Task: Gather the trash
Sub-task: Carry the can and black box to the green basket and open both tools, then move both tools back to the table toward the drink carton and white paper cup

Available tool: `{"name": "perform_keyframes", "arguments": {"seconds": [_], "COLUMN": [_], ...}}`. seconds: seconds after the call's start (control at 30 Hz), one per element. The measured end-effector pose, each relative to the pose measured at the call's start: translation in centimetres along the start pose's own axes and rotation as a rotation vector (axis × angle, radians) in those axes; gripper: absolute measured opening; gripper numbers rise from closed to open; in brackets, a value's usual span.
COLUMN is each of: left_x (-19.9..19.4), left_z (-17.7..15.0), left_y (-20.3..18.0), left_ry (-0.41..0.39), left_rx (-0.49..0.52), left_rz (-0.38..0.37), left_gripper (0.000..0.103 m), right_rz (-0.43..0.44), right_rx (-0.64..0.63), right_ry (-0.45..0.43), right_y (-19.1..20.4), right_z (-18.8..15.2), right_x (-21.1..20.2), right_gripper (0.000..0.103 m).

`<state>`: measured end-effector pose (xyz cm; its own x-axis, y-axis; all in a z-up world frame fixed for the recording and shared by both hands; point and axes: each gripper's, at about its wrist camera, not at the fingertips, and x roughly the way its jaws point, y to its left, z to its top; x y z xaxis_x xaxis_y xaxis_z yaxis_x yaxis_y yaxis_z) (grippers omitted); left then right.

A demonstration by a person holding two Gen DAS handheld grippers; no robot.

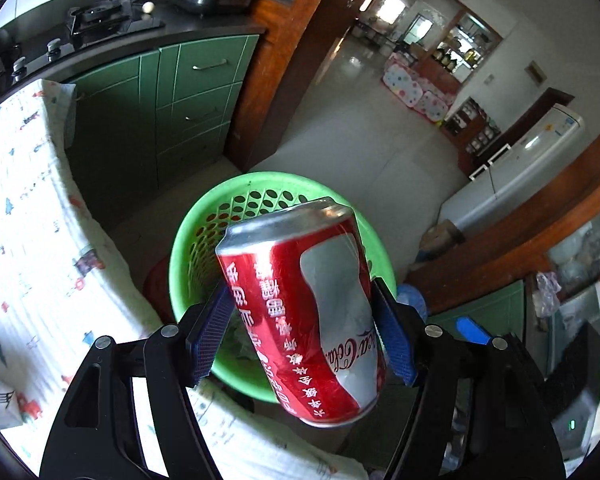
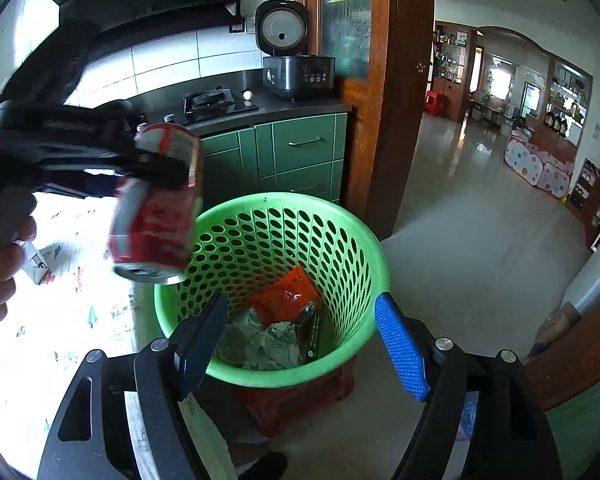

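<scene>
Red and silver, the dented cola can [image 1: 312,312] sits pinched between my left gripper [image 1: 304,328] jaws in the left wrist view, tilted above the green perforated basket [image 1: 204,216] that stands beside the cloth-covered tabletop [image 1: 28,208]. In the right wrist view, my right gripper [image 2: 304,340] has its jaws spread with nothing between them over the basket's rim, wrappers [image 2: 284,296] lie at its bottom, and the can hangs up left, just outside the rim.

The green basket [image 2: 364,264] stands open-topped, its mouth unobstructed from above; wrappers [image 2: 284,296] fill only its bottom. The cloth-covered tabletop [image 2: 60,320] crowds its left rim, green cabinets [image 2: 300,152] stand close behind, and bare floor [image 2: 480,240] opens rightward
</scene>
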<state>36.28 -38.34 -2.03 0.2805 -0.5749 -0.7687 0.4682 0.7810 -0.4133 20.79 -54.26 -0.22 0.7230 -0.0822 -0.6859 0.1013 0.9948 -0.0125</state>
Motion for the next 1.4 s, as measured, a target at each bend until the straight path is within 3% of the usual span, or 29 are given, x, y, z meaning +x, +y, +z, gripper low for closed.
{"name": "perform_keyframes", "arguments": {"seconds": [0.1,0.33,0.7,1.03,1.4], "left_x": [0.5,-1.0,-8.1,-15.4,-24.1], "left_z": [0.0,-1.6,-6.2,-12.2,-17.8], "left_y": [-0.3,-0.3,2.2,7.8,17.2], "left_ry": [0.007,-0.014,-0.087,-0.160,-0.247], "left_rx": [0.003,0.044,0.057,-0.025,-0.204], "left_rz": [0.015,0.060,0.135,0.234,0.439], "left_gripper": [0.081,0.081,0.081,0.081,0.082], "right_rz": [0.000,0.009,0.081,0.202,0.320], "right_rx": [0.000,0.000,-0.014,-0.088,-0.201], "right_ry": [0.003,0.006,-0.022,-0.039,-0.046], "right_y": [0.1,0.5,4.0,11.1,19.5], "right_z": [-0.4,-1.1,-2.0,-1.7,-0.4], "right_x": [-0.2,-0.9,-3.4,-4.6,-4.5], "right_gripper": [0.074,0.074,0.080,0.085,0.088]}}
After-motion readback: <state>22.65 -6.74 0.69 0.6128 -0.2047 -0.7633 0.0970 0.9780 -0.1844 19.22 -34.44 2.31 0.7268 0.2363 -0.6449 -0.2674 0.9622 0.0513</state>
